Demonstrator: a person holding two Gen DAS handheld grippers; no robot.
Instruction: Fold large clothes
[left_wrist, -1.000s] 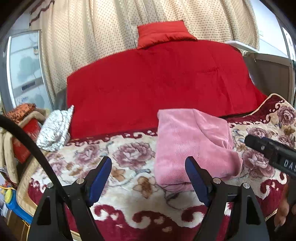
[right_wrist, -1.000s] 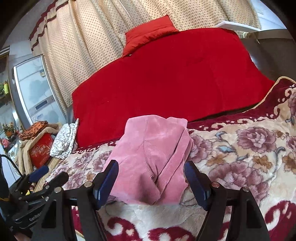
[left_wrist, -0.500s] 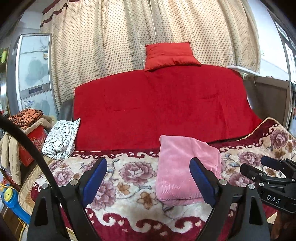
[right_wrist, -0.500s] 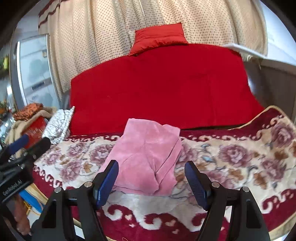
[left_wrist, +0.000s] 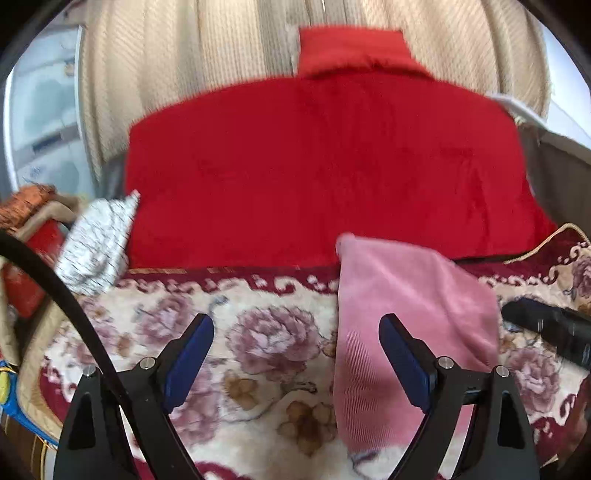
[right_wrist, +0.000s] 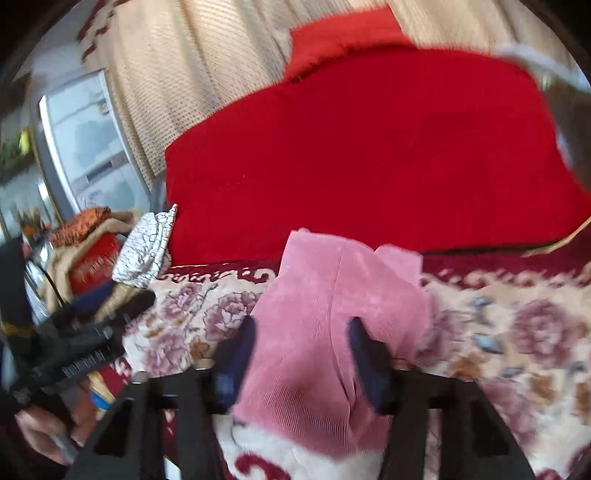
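Folded pink garment lies on the floral blanket, just in front of the red-covered backrest. Left gripper: jaws wide, nothing between them, garment off to its right. Right gripper: jaws have just been closing, now narrow, framing the garment's near part; pad contact cannot be told through blur.

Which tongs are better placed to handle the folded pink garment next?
Right, probably. The right tongs, just closing, frame the pink garment between their pads. The left tongs, wide open, sit over bare floral blanket beside it.
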